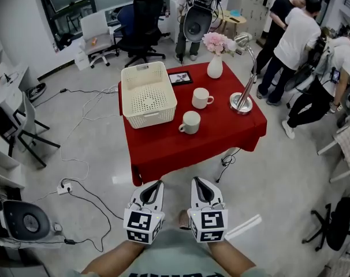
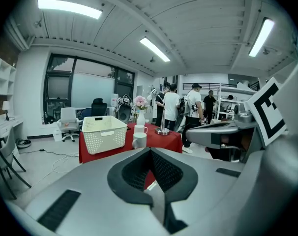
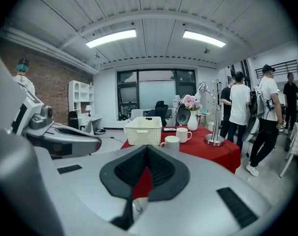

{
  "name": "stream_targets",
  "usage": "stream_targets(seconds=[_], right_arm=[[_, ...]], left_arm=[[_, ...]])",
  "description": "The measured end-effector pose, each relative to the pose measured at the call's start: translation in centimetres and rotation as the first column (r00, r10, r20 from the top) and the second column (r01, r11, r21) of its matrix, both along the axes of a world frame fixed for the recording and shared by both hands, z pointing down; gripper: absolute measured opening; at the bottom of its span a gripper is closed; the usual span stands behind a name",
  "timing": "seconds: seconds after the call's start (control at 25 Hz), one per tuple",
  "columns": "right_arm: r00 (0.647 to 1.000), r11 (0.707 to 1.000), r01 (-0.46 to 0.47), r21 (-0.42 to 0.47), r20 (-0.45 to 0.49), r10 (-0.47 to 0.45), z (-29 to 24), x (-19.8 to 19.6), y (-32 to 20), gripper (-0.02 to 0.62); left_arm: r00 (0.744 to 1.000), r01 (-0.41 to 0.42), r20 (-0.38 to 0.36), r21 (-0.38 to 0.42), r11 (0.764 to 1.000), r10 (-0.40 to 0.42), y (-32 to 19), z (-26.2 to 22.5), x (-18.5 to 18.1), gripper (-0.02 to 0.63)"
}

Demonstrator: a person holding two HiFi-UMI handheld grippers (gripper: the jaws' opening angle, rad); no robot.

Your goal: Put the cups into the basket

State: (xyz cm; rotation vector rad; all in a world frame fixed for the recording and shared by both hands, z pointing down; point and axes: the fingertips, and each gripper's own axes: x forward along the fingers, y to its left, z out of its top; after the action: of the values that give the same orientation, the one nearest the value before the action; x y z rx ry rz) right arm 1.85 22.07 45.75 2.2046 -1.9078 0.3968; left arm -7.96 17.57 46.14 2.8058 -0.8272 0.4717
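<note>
A table with a red cloth (image 1: 221, 134) stands ahead of me. On it sit a white perforated basket (image 1: 148, 94) (image 2: 104, 132) (image 3: 144, 130) at the left and two white cups to its right. The nearer cup (image 1: 190, 122) (image 2: 138, 141) (image 3: 171, 141) is upright near the middle, and the farther cup (image 1: 201, 98) (image 3: 183, 134) is behind it. My left gripper (image 1: 157, 184) (image 2: 150, 154) and right gripper (image 1: 197, 182) (image 3: 146, 149) are side by side over the floor, short of the table's front edge. Both point at the table, shut and empty.
A white vase of pink flowers (image 1: 214, 67), a chrome lamp (image 1: 242, 100) and a small framed picture (image 1: 180, 77) share the table. Several people (image 1: 296, 39) stand at the back right. Office chairs (image 1: 141, 22) are behind, cables (image 1: 82, 189) cross the floor at left, and a round device (image 1: 25, 223) sits lower left.
</note>
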Motion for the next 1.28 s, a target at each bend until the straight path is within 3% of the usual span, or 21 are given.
stream_targets(seconds=[0.52,1.0,1.28], right_arm=[[0.998,0.998,0.061,0.009,-0.012,-0.061,0.0,6.2,-2.7,0.012],[0.998,0.998,0.057,-0.040,0.024,-0.056,1.5,6.8,-5.2,0.012],[1.000,0.998,0.009,-0.063,0.009,-0.009,1.0,7.8,-9.1,0.012]], left_arm=[[0.999,0.036,0.018,0.024,0.999,-0.037,-2.1,-0.3,6.3,0.003],[0.997,0.050,0.056,0.005,0.999,-0.050,-4.8,0.7,6.3,0.003],[1.000,-0.006,0.031,-0.019,1.000,0.006,-9.5,0.3,8.2,0.003]])
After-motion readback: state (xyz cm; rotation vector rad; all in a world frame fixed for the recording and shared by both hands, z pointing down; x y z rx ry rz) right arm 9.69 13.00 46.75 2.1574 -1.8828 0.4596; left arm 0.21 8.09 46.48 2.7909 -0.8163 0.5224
